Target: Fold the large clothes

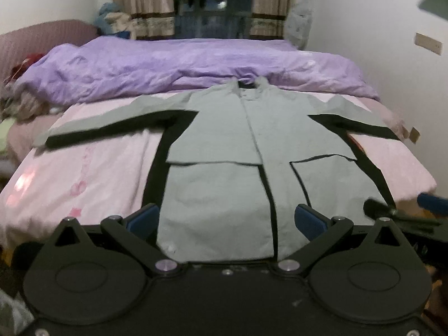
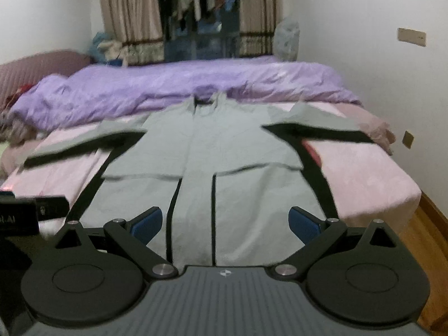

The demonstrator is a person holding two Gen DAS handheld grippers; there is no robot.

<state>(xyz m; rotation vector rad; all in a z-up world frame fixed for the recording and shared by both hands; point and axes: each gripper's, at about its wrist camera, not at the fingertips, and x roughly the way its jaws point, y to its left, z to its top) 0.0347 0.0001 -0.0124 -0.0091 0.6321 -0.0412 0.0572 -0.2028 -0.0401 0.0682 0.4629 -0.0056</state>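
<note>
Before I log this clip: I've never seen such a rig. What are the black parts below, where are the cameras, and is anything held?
No robot here: a person carries a hand-held gripper in each hand, each with a fisheye camera looking along its blue-padded fingers. One picture is from the left gripper, the other from the right gripper. Both are open and hold nothing. On the bed's pink sheet a grey-green jacket with black trim lies flat, sleeves spread, unfolded. A purple duvet lies behind it.

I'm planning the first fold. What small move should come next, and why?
Probably bring the left gripper to the jacket's left sleeve. The jacket lies flat on the bed, sleeves spread wide, and both the left and the right gripper are open and empty.
</note>
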